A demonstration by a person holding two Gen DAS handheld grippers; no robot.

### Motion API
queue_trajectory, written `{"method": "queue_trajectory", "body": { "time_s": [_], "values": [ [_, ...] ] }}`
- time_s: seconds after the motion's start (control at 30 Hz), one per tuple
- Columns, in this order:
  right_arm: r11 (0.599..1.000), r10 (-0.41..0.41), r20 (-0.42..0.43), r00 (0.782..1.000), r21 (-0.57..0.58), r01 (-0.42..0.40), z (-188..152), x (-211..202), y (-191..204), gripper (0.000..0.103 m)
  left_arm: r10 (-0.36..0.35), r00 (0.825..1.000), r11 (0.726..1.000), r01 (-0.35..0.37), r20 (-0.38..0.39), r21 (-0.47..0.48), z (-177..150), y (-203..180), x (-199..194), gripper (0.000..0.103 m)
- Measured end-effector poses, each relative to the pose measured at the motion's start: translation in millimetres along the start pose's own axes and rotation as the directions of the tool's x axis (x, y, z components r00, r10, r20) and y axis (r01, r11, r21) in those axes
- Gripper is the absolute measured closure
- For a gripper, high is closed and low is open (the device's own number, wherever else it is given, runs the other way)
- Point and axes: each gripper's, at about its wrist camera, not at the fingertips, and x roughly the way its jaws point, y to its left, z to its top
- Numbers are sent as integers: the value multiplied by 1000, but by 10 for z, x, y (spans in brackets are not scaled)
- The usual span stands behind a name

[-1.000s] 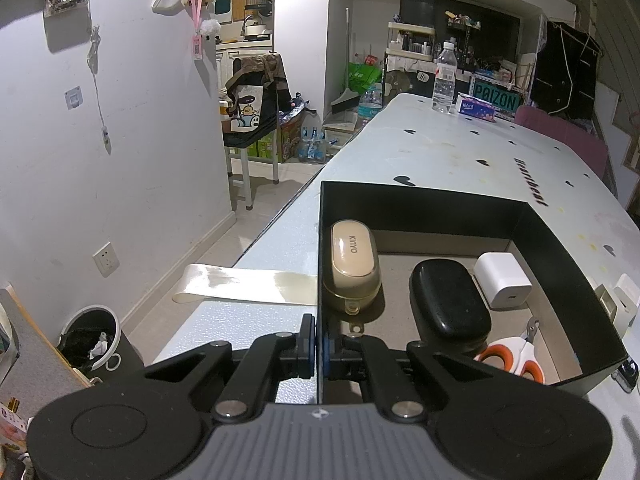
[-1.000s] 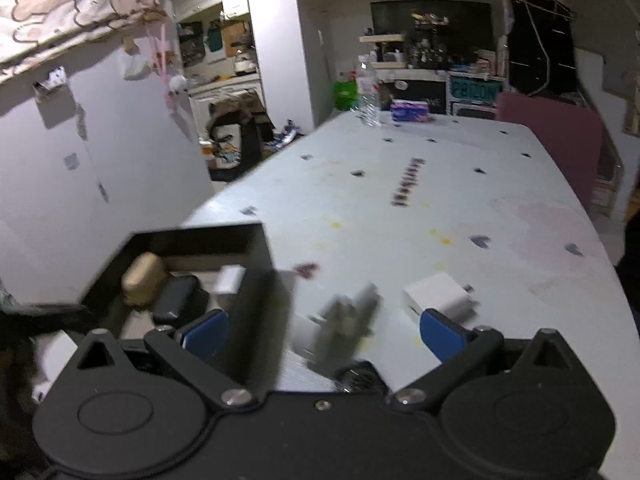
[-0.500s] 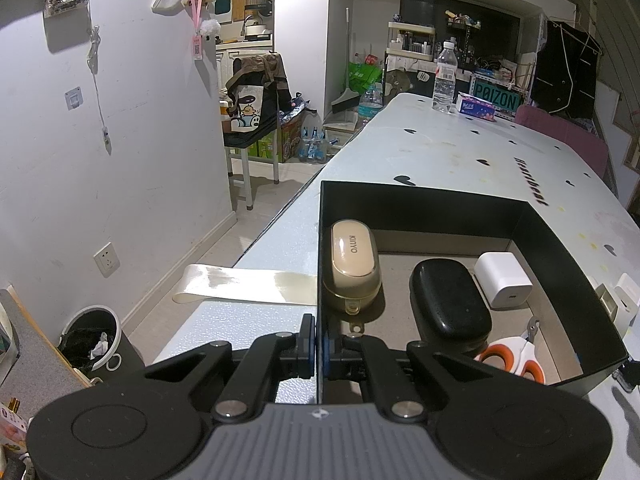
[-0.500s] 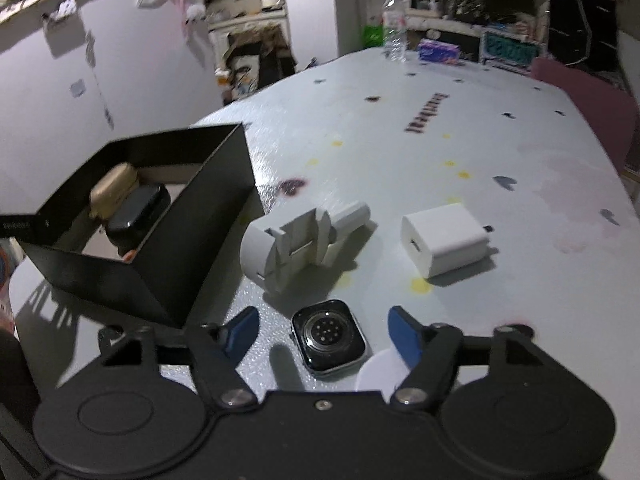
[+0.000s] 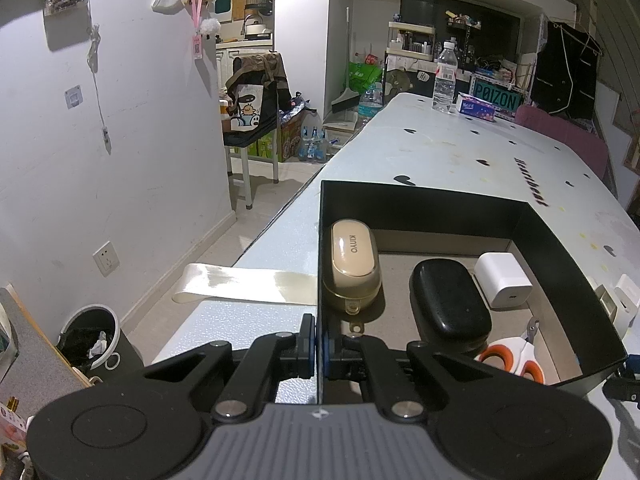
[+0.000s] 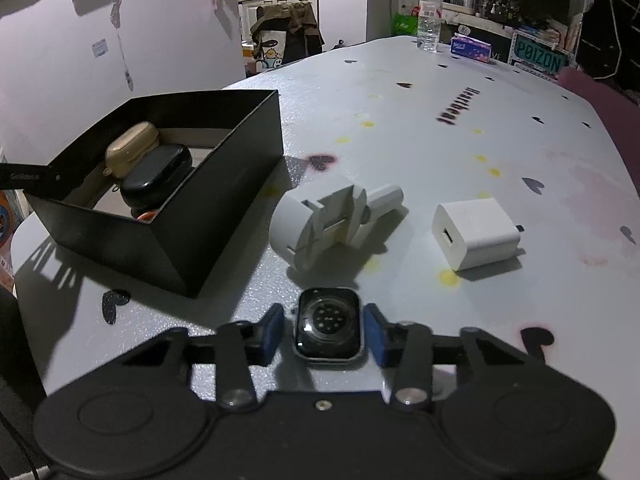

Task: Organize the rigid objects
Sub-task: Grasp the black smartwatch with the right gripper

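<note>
Left tool (image 5: pixel 318 344) pinching box (image 5: pixel 440 208) wall | right tool (image 6: pixel 324 330) agape astride watch (image 6: pixel 329 324), untouched | risk: slick watch squirts free.

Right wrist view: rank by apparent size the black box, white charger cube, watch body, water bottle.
1. black box
2. white charger cube and watch body: look about alike; the watch lies nearer the camera, between the right gripper's fingers, so no ranking.
3. water bottle: smallest, but far away.

The black box's wall (image 6: pixel 224 200) hides most of the orange-handled scissors (image 6: pixel 146 215).
</note>
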Motion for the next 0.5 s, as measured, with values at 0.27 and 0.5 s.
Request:
{"method": "queue_trajectory", "body": {
  "time_s": [0.27, 0.5],
  "values": [
    [999, -30, -7, 1000, 36, 30, -3, -28, 37, 63, 0, 1000, 1000, 0, 0, 0, 2, -3, 0, 99],
    [991, -23, 133, 991, 131, 6, 140, -463, 98, 63, -2, 1000, 1000, 2, 0, -2, -4, 15, -6, 99]
  ]
}}
